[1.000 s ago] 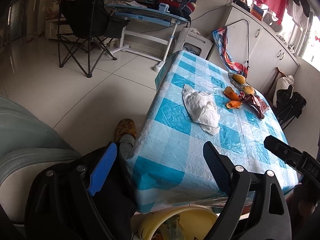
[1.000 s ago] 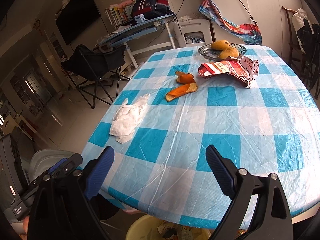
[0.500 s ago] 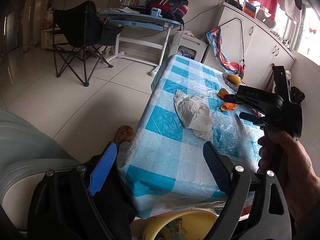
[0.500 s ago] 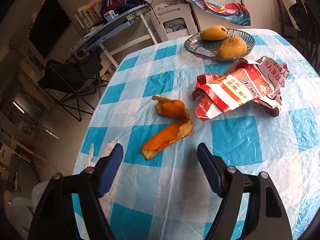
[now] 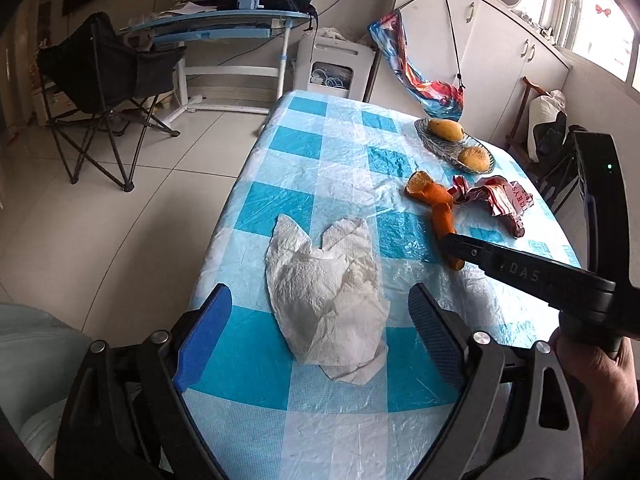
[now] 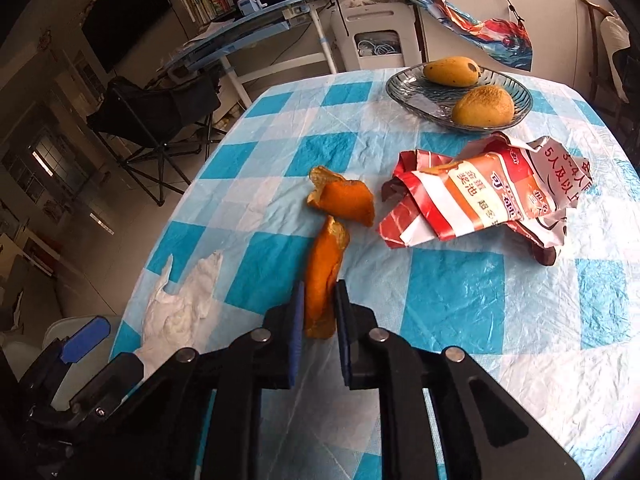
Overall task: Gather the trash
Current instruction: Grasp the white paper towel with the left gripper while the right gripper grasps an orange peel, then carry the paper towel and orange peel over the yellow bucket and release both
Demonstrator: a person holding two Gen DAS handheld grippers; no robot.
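Observation:
On the blue-checked tablecloth (image 5: 348, 420) lie a crumpled white paper towel (image 5: 328, 296), an orange peel (image 6: 324, 272) and a red snack wrapper (image 6: 480, 204). My right gripper (image 6: 319, 304) is shut on the near end of the long orange peel, which still rests on the cloth. In the left wrist view the right gripper's finger (image 5: 500, 264) covers that end of the peel (image 5: 434, 200). My left gripper (image 5: 320, 320) is open, its fingers on either side of the paper towel, just above it.
A glass dish (image 6: 404, 88) with two mangoes (image 6: 482, 106) stands at the far side of the table, behind the wrapper. A black folding chair (image 5: 104, 80) and a blue desk (image 5: 216, 24) stand on the tiled floor to the left.
My right gripper has moved forward to the orange peel and shut on it. My left gripper has moved forward over the table's edge to straddle the paper towel.

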